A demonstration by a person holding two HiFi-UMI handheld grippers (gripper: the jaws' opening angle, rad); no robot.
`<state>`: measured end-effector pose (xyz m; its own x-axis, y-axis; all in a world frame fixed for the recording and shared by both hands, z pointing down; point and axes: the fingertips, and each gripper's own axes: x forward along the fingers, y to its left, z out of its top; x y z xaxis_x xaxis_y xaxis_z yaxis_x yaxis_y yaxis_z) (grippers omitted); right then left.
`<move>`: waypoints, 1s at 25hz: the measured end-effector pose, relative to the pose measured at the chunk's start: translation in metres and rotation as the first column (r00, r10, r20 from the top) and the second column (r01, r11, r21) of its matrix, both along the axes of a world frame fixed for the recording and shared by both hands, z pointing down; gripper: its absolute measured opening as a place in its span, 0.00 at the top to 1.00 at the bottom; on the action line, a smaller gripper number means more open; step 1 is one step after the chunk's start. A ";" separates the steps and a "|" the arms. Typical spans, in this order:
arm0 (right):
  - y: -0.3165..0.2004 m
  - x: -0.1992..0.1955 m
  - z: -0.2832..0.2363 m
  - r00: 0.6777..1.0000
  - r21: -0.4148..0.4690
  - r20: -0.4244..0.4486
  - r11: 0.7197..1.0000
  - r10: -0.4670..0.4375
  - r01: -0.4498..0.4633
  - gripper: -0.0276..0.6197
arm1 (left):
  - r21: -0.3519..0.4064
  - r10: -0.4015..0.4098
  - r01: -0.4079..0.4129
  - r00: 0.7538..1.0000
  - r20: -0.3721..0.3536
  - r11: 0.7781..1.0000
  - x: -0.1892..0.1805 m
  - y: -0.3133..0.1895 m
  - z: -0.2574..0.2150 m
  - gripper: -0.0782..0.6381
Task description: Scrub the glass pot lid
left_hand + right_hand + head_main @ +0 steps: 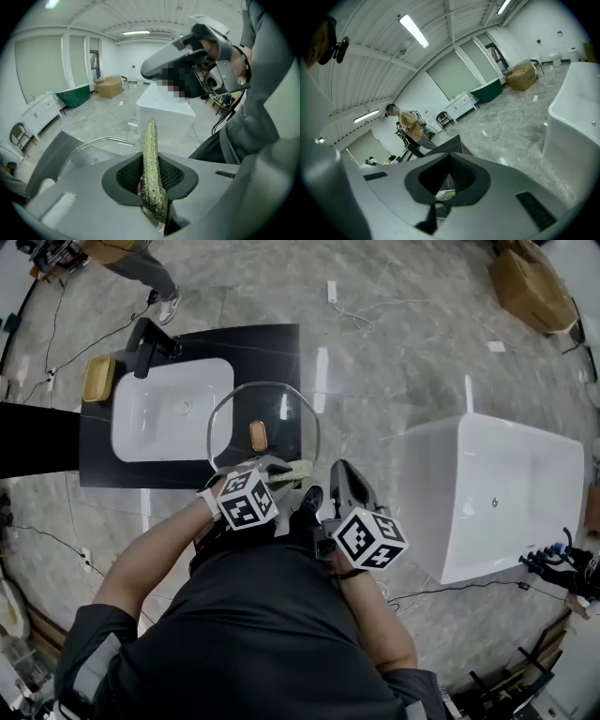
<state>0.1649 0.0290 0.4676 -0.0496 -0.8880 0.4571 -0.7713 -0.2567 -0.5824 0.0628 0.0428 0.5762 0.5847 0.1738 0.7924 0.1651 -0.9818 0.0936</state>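
R gripper (449,173) is closed, prob. on the rim of the glass pot lid (258,434), held over the sink counter (272,343). L gripper (274,469) clamps the sponge (152,159) upright. Lid lies just ahead of L, which is nearer.

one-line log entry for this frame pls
task: scrub lid | left gripper: fingers shut on scouring pad, by glass pot lid rim | right gripper: fingers together, grip unclear | lid over vanity counter edge
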 end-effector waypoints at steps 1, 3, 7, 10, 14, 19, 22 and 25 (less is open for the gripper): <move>-0.002 0.003 -0.005 1.000 0.016 -0.022 1.000 0.015 -0.015 0.95 | 0.026 -0.022 0.023 1.000 -0.020 0.999 -0.006 -0.012 -0.012 0.79; -0.004 0.007 -0.007 0.999 0.026 -0.039 0.999 0.036 -0.035 0.95 | 0.078 -0.070 0.076 0.995 -0.067 0.994 -0.016 -0.039 -0.038 0.79; -0.006 -0.007 0.005 1.000 -0.007 0.016 1.000 0.007 -0.007 0.95 | 0.255 -0.118 0.140 0.988 -0.099 0.957 -0.029 -0.101 -0.065 0.79; -0.004 -0.020 0.009 0.999 -0.025 0.039 0.999 -0.021 0.022 0.95 | 0.349 -0.088 0.095 0.996 -0.035 0.932 -0.030 -0.127 -0.043 0.79; 0.000 -0.017 0.012 1.000 -0.030 0.030 1.000 -0.003 0.004 0.95 | 0.351 -0.027 0.006 0.998 0.056 0.936 -0.032 -0.124 -0.007 0.79; 0.010 -0.010 0.021 0.998 -0.049 0.047 0.998 0.028 -0.026 0.95 | 0.343 -0.024 -0.001 0.997 0.070 0.939 -0.033 -0.104 0.006 0.79; 0.008 -0.012 0.021 0.998 -0.048 0.053 0.999 0.027 -0.024 0.95 | 0.311 -0.001 -0.021 0.997 0.072 0.950 -0.035 -0.085 0.007 0.79; 0.003 -0.016 0.020 0.999 -0.044 0.053 0.999 0.010 -0.007 0.95 | 0.300 0.011 -0.033 0.997 0.074 0.953 -0.038 -0.073 0.007 0.79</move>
<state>0.1486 0.0317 0.4873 -0.0674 -0.8678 0.4923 -0.7371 -0.2893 -0.6108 0.0251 -0.0306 0.5829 0.5242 -0.0670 0.8489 0.1904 -0.9624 -0.1935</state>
